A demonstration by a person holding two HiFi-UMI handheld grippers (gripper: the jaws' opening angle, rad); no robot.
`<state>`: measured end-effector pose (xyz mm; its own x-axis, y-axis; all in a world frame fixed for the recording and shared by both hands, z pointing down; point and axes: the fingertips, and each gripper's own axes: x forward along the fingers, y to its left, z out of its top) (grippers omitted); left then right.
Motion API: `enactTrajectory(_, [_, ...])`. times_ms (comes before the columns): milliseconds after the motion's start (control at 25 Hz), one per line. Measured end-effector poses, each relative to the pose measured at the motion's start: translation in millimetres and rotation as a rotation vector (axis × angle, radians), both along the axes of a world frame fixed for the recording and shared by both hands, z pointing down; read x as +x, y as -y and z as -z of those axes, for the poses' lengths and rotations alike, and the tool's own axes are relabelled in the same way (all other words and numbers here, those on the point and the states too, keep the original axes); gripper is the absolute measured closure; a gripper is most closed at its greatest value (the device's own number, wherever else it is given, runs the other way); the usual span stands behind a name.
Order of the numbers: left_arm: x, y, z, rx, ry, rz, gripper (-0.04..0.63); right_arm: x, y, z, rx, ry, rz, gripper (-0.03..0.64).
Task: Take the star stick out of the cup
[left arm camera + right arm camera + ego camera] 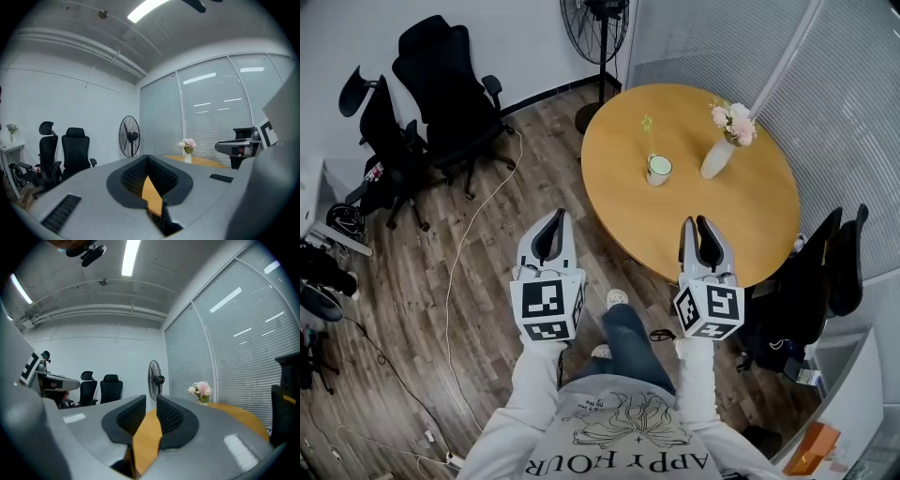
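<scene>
A white cup (659, 170) stands near the middle of the round wooden table (703, 220), with the thin yellow-green star stick (648, 131) standing upright in it. Both grippers hang short of the table's near edge, pointing level toward it. My left gripper (555, 216) is over the floor to the left of the table, and its tips meet with nothing between them (148, 158). My right gripper (701, 223) is at the table's edge, jaws a little apart and empty (151, 401). The cup shows in neither gripper view.
A white vase of pink flowers (714, 159) stands to the right of the cup. A floor fan (598, 37) is behind the table, black office chairs (441, 84) are at the left, and another chair (811, 281) is at the table's right. Cables cross the wooden floor (459, 281).
</scene>
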<state>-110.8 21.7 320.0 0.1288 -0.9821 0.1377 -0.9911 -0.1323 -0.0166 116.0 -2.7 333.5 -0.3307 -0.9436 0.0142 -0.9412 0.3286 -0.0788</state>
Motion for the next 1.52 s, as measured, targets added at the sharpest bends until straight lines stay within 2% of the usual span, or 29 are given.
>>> enactTrajectory(560, [-1.7,122.9,7.5,0.003,0.013,0.055,0.589,-8.0,140.8,5.2,0.001,0.003,0.065,0.543])
enactTrajectory(960, [1.7,204.3,-6.8,-0.035,0.011,0.086,0.589,-11.2,228.3,-10.1,-0.043,-0.007,0.108,0.534])
enactTrajectory(1520, [6.6,271.5,-48.5,-0.128,0.023,0.096,0.589,-26.0,303.3,-49.9,-0.129,-0.023,0.166,0.523])
